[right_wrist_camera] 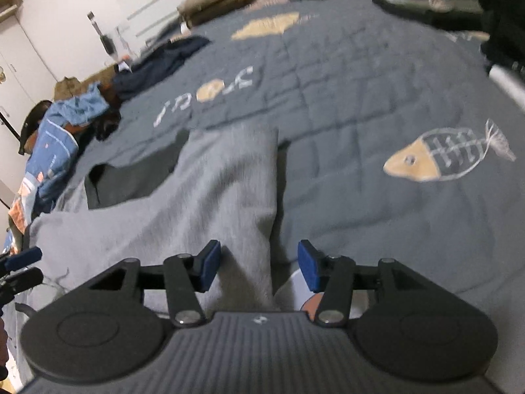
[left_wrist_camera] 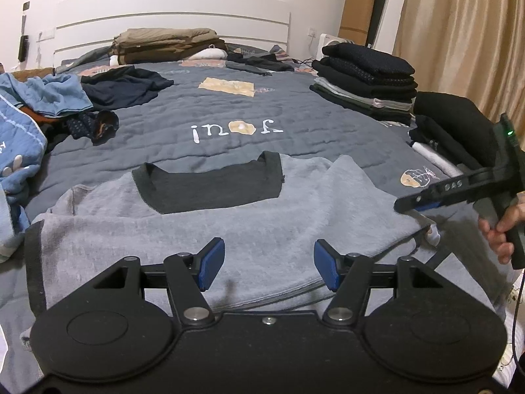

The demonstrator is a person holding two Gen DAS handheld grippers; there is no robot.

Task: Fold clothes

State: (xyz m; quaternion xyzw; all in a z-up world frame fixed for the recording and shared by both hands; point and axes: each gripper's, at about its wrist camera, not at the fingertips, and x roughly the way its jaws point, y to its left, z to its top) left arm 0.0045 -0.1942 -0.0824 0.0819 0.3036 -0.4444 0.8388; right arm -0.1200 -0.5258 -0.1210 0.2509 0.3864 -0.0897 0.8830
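A: Currently your left hand-held gripper (left_wrist_camera: 269, 267) hovers over the near hem of the grey sweatshirt (left_wrist_camera: 229, 226), jaws apart, nothing between the pads.

B: And the right hand-held gripper (right_wrist_camera: 259, 271)?

A: Jaws parted too; the folded-in sleeve (right_wrist_camera: 236, 177) runs under the gap, but the pads do not press it. Right view is blurred.

B: Garment position?

A: Spread flat on the bed (left_wrist_camera: 183, 151), dark collar (left_wrist_camera: 210, 187) facing the headboard. You have a stack of folded dark clothes (left_wrist_camera: 367, 82) at far right, unfolded clothes (left_wrist_camera: 52, 98) heaped at left.
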